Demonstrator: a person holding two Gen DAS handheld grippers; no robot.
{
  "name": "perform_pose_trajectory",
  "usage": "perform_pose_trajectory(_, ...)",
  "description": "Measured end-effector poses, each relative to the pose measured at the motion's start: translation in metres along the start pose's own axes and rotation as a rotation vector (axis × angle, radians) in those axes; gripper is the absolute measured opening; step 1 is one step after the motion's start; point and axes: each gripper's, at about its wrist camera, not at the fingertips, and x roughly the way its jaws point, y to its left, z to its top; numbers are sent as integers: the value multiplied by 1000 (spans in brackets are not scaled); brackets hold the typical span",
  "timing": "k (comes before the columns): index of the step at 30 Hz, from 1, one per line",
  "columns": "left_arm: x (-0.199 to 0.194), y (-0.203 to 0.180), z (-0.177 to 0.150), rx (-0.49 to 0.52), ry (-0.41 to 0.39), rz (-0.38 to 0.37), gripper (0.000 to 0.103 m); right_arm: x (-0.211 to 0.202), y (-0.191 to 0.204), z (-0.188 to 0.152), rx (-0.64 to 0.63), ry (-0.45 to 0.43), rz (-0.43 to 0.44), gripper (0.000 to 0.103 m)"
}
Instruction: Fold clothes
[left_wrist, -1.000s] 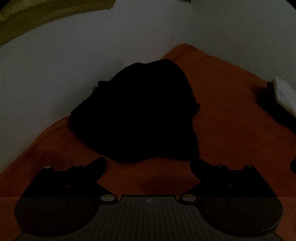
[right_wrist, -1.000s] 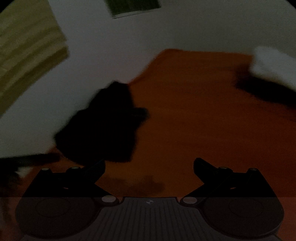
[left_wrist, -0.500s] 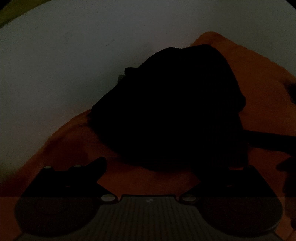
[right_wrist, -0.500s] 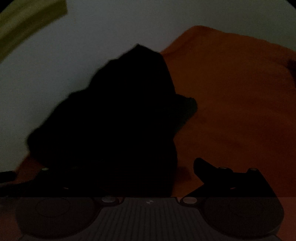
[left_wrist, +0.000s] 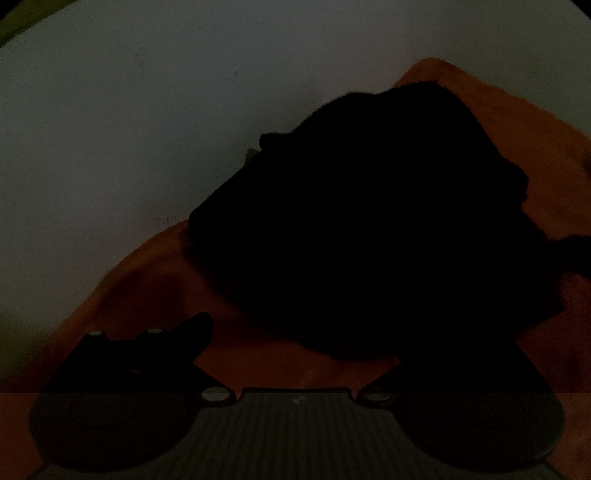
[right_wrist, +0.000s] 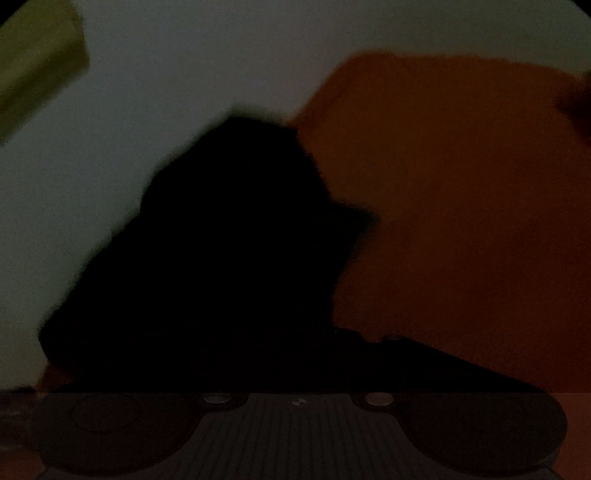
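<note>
Directly ahead of both tongs, black garment (left_wrist: 369, 229).

A black piece of clothing (left_wrist: 369, 229) lies in a bunched-up heap on an orange cloth (left_wrist: 517, 140). It is so dark that no folds, sleeves or buttons can be seen. The heap is lumpy and humped, not flat. It sits near the edge of the orange cloth. In the right wrist view the same black heap (right_wrist: 229, 258) rises to a point and looks blurry. Its low part spreads wide.
</note>
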Motion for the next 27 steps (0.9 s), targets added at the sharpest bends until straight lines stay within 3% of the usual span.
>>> perform_pose_trajectory(7,-33,-32,-4,8,-12,-63,103,-107,-60,40,99,-172,-40,2)
perform_pose_trajectory(13,-76,-78,-15,73,-26,-144,103,-215,-132,54,137,-336,-147,2)
perform_pose_trajectory(20,-118,-150,-35,179,-28,-243,103,-327,-251,53,119,-552,-442,0)
perform_pose_trajectory(21,-118,-164,-39,193,-20,-258,103,-341,-275,57,133,-554,-467,0)
perform_pose_trajectory(24,-119,-207,-52,235,4,-302,103,-364,-335,59,176,-445,-463,0)
perform_pose_trajectory(27,-116,-252,-69,280,36,-334,103,-363,-351,42,141,-323,-428,0)
